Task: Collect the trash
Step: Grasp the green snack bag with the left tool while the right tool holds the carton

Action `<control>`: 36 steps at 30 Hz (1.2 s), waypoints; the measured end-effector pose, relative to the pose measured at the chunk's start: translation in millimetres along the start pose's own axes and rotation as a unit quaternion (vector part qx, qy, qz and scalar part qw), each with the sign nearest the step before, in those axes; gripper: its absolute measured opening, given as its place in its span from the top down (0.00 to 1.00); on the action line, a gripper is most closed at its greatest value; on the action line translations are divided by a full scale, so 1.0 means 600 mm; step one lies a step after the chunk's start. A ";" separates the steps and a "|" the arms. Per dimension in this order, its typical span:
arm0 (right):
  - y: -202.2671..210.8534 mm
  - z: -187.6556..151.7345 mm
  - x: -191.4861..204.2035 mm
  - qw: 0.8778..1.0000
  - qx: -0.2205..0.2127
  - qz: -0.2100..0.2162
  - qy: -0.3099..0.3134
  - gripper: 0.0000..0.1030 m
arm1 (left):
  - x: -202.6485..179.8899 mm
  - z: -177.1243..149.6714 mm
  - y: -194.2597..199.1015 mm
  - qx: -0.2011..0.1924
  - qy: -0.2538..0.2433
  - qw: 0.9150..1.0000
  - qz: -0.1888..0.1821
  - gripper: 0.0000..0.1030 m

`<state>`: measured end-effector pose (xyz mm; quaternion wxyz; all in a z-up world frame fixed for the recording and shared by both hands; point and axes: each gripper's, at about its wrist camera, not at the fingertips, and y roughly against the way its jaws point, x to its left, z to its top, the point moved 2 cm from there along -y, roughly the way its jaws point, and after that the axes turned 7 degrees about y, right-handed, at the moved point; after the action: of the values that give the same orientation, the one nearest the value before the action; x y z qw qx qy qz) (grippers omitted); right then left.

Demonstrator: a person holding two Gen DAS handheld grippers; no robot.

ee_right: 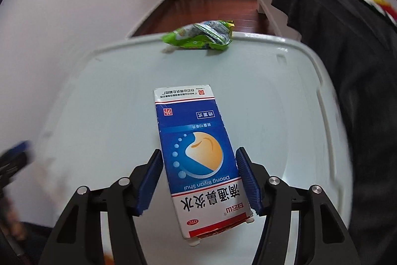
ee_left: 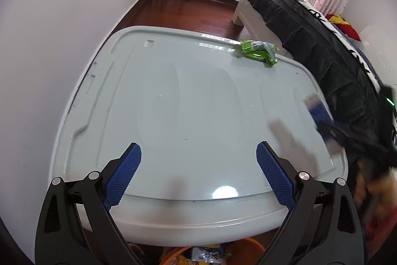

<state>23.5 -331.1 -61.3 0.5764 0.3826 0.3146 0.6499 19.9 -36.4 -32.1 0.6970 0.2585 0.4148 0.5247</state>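
Right gripper (ee_right: 198,180) clamping blue medicine box (ee_right: 198,153), green wrapper (ee_right: 198,37) beyond

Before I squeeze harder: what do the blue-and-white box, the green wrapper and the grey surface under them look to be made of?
Blue-and-white box: thin printed cardboard, semi-gloss; crisp folded edges, flap tabs at its near end.
Green wrapper: plastic or foil film, probably; crinkled, shiny, silvery inside.
Grey surface: moulded plastic, it seems; glossy highlights, raised rim, pressed grooves.

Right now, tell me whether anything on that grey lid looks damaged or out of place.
The blue and white medicine box in the right gripper has a ragged, torn near end. The crumpled green wrapper sits at the far edge of the grey lid.
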 end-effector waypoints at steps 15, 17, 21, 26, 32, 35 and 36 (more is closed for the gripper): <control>0.166 -0.090 -0.016 0.992 -0.103 0.061 -0.025 0.42 | -0.172 0.107 -0.058 -0.054 -0.124 0.991 -0.023 0.11; 0.168 -0.086 -0.021 0.992 -0.111 0.059 -0.024 0.42 | -0.205 0.142 -0.083 -0.064 -0.149 0.987 -0.022 0.11; 0.156 -0.080 -0.033 0.991 -0.105 0.073 -0.027 0.42 | -0.252 0.205 -0.151 -0.039 -0.172 0.983 -0.044 0.11; 0.134 -0.075 -0.048 0.991 -0.086 0.092 -0.044 0.42 | -0.301 0.259 -0.270 0.019 -0.214 0.976 -0.031 0.11; 0.116 -0.070 -0.044 0.989 -0.069 0.124 -0.047 0.42 | -0.356 0.255 -0.368 0.046 -0.352 0.935 0.004 0.11; 0.112 -0.070 -0.042 0.989 -0.064 0.123 -0.046 0.42 | -0.369 0.242 -0.413 0.072 -0.415 0.907 0.028 0.11; 0.110 -0.070 -0.042 0.989 -0.063 0.123 -0.047 0.42 | -0.369 0.240 -0.427 0.079 -0.424 0.901 0.039 0.13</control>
<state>-45.0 -363.9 -29.7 0.5291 0.4113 0.1961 0.7159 251.3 -316.0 -92.7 0.7632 0.5267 0.1102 0.3577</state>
